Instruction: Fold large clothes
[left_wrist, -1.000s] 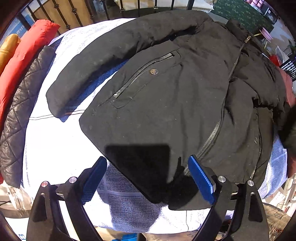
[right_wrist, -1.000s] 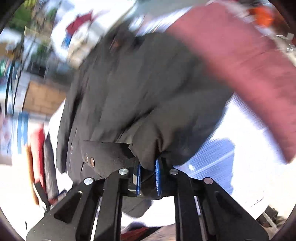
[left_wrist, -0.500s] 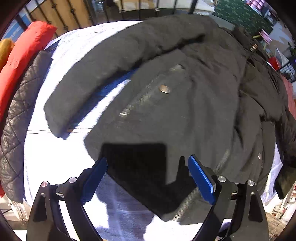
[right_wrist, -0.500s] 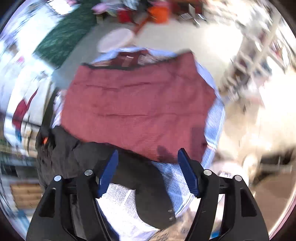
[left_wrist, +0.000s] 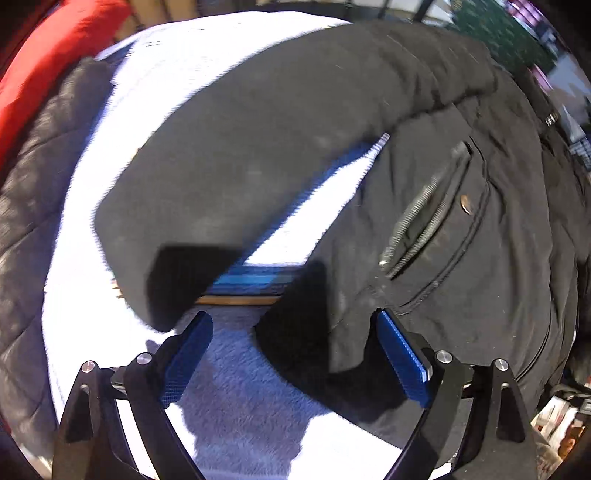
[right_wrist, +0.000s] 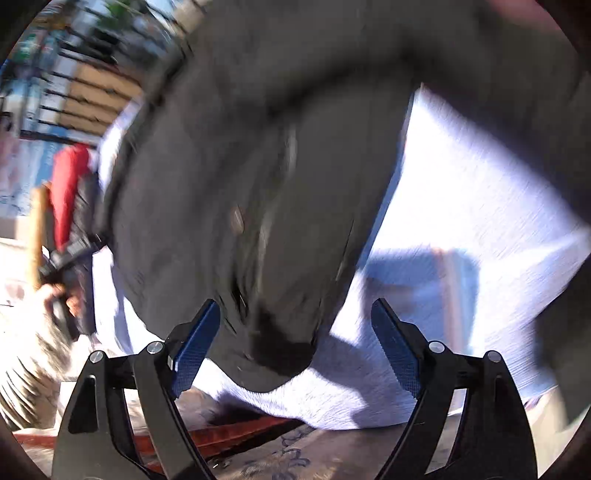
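A large black jacket (left_wrist: 461, 236) lies spread on a white and blue cloth (left_wrist: 258, 406) over the table. Its sleeve (left_wrist: 229, 166) curves out to the left, with the cuff just ahead of my left gripper (left_wrist: 295, 354). That gripper is open and empty, its jaws straddling the gap between cuff and hem corner. In the blurred right wrist view the same jacket (right_wrist: 258, 166) fills the frame. My right gripper (right_wrist: 295, 350) is open and empty, with a lower corner of the jacket between its blue pads.
A red garment (left_wrist: 44, 74) and a dark quilted one (left_wrist: 26, 221) lie along the table's left side. The right wrist view shows a railing (right_wrist: 74, 92) behind and the table's front edge with cardboard (right_wrist: 295, 454) below.
The left gripper has moved left and closer, from the hem toward the sleeve cuff. The right gripper let go of the jacket, swung over a maroon garment, and came back open at the jacket's corner.
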